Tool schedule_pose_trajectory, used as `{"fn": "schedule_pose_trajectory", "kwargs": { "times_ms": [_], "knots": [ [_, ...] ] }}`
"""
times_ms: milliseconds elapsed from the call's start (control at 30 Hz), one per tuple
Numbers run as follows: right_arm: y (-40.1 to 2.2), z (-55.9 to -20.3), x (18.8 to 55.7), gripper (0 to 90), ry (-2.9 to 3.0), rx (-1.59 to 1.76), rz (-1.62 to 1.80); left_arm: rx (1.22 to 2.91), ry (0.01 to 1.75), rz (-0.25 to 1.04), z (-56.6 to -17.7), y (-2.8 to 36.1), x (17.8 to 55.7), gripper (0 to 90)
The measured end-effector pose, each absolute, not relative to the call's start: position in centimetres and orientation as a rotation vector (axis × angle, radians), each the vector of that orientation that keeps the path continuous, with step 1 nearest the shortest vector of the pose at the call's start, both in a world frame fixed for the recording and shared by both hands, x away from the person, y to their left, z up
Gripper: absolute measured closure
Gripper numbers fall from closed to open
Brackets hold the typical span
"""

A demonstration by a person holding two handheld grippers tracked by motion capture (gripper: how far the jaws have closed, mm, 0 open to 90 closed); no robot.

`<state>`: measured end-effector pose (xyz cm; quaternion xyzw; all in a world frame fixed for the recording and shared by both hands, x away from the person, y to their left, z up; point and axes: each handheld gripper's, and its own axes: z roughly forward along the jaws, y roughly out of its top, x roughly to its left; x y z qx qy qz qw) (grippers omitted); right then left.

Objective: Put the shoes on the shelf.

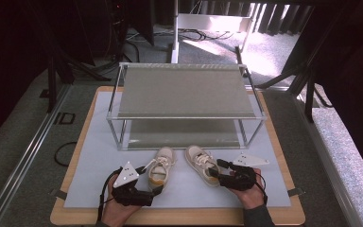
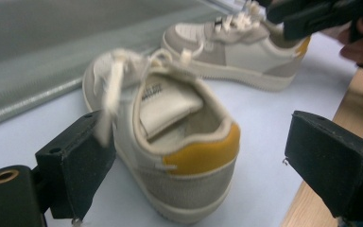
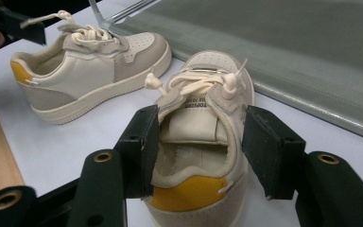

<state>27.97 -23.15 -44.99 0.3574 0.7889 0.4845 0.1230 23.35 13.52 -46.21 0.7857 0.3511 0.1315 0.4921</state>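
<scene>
Two small beige-and-white sneakers with yellow heel patches stand side by side on the white mat (image 1: 99,142), toes toward the shelf. My left gripper (image 1: 152,187) sits behind the left sneaker (image 1: 160,166). In the left gripper view its jaws (image 2: 196,137) stand wide, and that sneaker's heel (image 2: 179,156) lies between them with a clear gap on one side. My right gripper (image 1: 216,169) is at the heel of the right sneaker (image 1: 201,163). Its jaws (image 3: 201,123) flank that sneaker's collar (image 3: 203,94) closely, without squeezing it.
A two-tier metal-framed shelf (image 1: 184,90) with grey decks stands just beyond the sneakers. The mat lies on a wooden board (image 1: 75,215) whose front edge is under my hands. Each gripper view shows the other sneaker (image 2: 236,52) (image 3: 85,71) off to the side.
</scene>
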Motion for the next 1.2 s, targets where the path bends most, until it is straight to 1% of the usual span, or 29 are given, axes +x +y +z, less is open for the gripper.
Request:
{"fn": "schedule_pose_trajectory", "kwargs": {
  "times_ms": [233,367,500,633,733,833,900,967,1100,1133,1200],
  "knots": [
    [-23.1,-44.8,27.7,47.3,2.328,1.06,1.439,1.948,0.869,0.286,-47.4,12.8,24.1,9.1],
    [-23.4,-45.0,27.7,44.9,2.333,1.085,1.473,1.965,0.871,0.295,-47.6,12.5,24.5,8.9],
    [-23.7,-45.1,27.5,39.5,2.348,1.052,1.492,1.974,0.89,0.28,-47.8,12.5,24.9,8.7],
    [-23.7,-45.2,26.7,30.5,2.373,0.97,1.46,2.0,0.894,0.291,-48.0,12.2,25.2,8.7],
    [-23.7,-45.5,26.3,28.2,2.382,0.934,1.424,2.024,0.898,0.315,-48.1,11.9,25.3,8.7],
    [-23.7,-46.0,26.4,26.2,2.407,0.94,1.406,2.034,0.921,0.299,-48.3,11.7,25.6,9.0],
    [-23.7,-46.2,26.5,25.9,2.412,0.949,1.393,2.029,0.934,0.295,-48.4,11.6,25.7,9.7],
    [-23.5,-46.6,26.7,25.9,2.423,0.953,1.376,2.027,0.936,0.295,-48.4,11.7,25.8,12.4],
    [-23.3,-46.8,27.0,25.8,2.426,0.951,1.364,2.033,0.935,0.292,-48.3,11.6,25.8,13.0],
    [-23.2,-46.7,26.8,28.9,2.427,0.944,1.361,2.034,0.933,0.291,-48.3,11.6,25.9,13.2],
    [-23.2,-46.7,26.8,29.5,2.434,0.937,1.373,2.036,0.925,0.294,-48.3,11.4,25.9,13.3]
  ]
}}
